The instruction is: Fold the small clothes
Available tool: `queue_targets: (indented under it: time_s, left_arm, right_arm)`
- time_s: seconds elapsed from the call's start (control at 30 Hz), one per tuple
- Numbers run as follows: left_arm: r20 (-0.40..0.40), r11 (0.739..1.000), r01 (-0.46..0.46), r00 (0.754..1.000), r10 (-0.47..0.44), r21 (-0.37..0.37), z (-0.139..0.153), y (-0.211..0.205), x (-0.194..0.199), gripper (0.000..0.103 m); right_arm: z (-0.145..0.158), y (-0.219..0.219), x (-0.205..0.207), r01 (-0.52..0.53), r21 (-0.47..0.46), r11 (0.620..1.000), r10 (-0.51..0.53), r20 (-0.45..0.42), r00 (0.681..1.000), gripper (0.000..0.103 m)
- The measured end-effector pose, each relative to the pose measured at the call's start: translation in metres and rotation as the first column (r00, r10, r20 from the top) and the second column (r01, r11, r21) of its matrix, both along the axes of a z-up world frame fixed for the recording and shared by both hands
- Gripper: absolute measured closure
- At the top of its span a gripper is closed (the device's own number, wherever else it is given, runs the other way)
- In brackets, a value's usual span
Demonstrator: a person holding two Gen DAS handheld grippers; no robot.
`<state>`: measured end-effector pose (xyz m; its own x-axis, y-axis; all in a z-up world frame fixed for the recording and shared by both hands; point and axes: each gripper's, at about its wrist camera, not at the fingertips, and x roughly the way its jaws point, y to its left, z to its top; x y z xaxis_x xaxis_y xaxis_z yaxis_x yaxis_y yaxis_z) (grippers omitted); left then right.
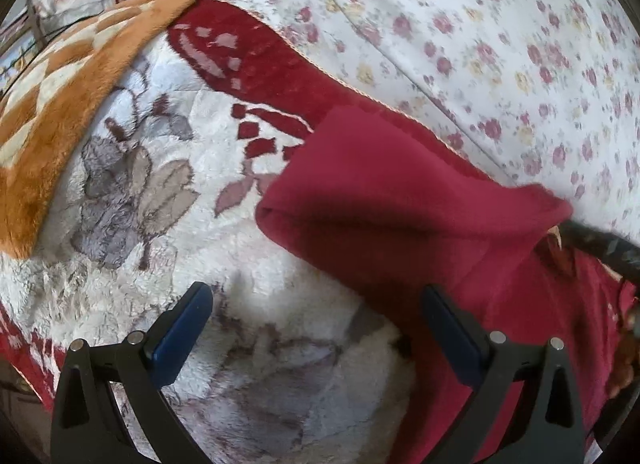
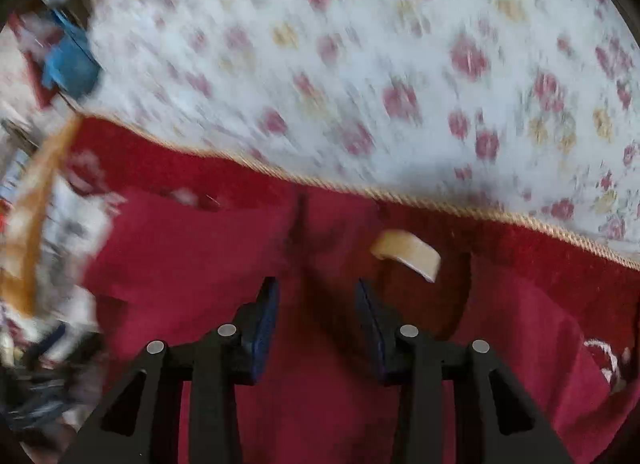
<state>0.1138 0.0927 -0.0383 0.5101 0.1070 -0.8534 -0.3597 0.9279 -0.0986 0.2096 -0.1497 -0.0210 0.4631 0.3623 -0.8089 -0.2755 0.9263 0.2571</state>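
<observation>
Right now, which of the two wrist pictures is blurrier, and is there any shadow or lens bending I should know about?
Right wrist view: heavy motion smear across the floral sheet, only the right gripper stays crisp, and a soft shadow lies near the blanket's corded edge. Left wrist view: much sharper, mild blur on the red garment. Both bend straight lines and darken at the corners.

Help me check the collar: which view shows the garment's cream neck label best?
The right wrist view: the label sits in plain sight on the red garment, just ahead of the right gripper. The left wrist view shows none of it.
</observation>
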Motion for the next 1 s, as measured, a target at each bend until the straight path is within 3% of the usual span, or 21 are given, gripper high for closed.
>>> queue_targets:
  time_s: [0.07, 0.13, 0.2, 0.3, 0.33, 0.37, 0.4, 0.47, 0.6, 0.7, 0.8, 0.9, 1.0]
  left_arm:
    - [0.0, 1.0, -0.008, 1.0, 0.008, -0.013, -0.001, 0.003, 0.0, 0.0]
    - [-0.011, 1.0, -0.007, 1.0, 0.006, -0.029, -0.002, 0.003, 0.0, 0.0]
    - [-0.014, 0.999, 0.003, 1.0, -0.003, -0.036, -0.002, 0.002, 0.0, 0.0]
    - [-0.008, 1.0, 0.002, 1.0, -0.002, -0.03, 0.001, 0.002, 0.0, 0.0]
    - [-0.003, 0.999, -0.002, 1.0, 0.002, -0.035, 0.001, 0.003, -0.001, 0.0]
    - [0.001, 0.999, -0.007, 1.0, 0.007, -0.042, 0.002, 0.004, -0.001, 0.0]
    - [0.001, 0.999, -0.01, 1.0, 0.01, -0.047, 0.003, 0.004, 0.0, 0.0]
    - [0.0, 0.999, -0.012, 1.0, 0.012, -0.046, 0.005, 0.004, 0.0, 0.0]
    - [0.012, 0.999, -0.024, 1.0, 0.025, -0.032, 0.011, 0.008, -0.002, 0.0]
    - [0.024, 0.998, -0.049, 0.998, 0.05, -0.037, 0.016, 0.016, -0.005, 0.0]
    - [0.036, 0.996, -0.07, 0.997, 0.072, -0.051, 0.019, 0.022, -0.01, 0.0]
    - [0.044, 0.996, -0.069, 0.996, 0.072, -0.054, 0.021, 0.023, -0.015, 0.0]
    - [0.04, 0.997, -0.062, 0.997, 0.064, -0.042, 0.02, 0.019, -0.017, 0.0]
  right_arm:
    - [0.016, -0.002, 0.001, 0.016, 0.049, 0.999, -0.018, 0.022, 1.0, 0.051]
    - [0.015, 0.005, 0.006, 0.003, 0.098, 0.995, 0.0, -0.024, 1.0, 0.051]
    - [0.006, 0.014, 0.012, 0.015, 0.06, 0.998, -0.01, -0.083, 0.997, 0.051]
    - [-0.006, 0.022, 0.011, 0.031, 0.009, 0.999, -0.03, -0.101, 0.994, 0.052]
    - [-0.007, 0.021, 0.009, 0.031, 0.027, 0.999, -0.029, -0.099, 0.995, 0.058]
    - [-0.008, 0.02, 0.007, 0.032, 0.038, 0.999, -0.028, -0.09, 0.996, 0.081]
    - [-0.008, 0.023, 0.007, 0.034, 0.031, 0.999, -0.032, -0.073, 0.997, 0.089]
    - [-0.004, 0.025, 0.005, 0.028, 0.049, 0.998, -0.026, -0.043, 0.999, 0.092]
    - [0.04, 0.016, -0.015, -0.016, 0.139, 0.99, 0.007, 0.062, 0.998, 0.094]
    - [0.084, -0.005, -0.051, -0.052, 0.199, 0.979, 0.019, 0.167, 0.986, 0.095]
    - [0.115, -0.05, -0.09, -0.022, 0.217, 0.976, -0.032, 0.24, 0.97, 0.095]
    - [0.115, -0.095, -0.115, 0.046, 0.2, 0.979, -0.094, 0.234, 0.968, 0.095]
    - [0.095, -0.14, -0.129, 0.173, 0.119, 0.978, -0.194, 0.187, 0.963, 0.095]
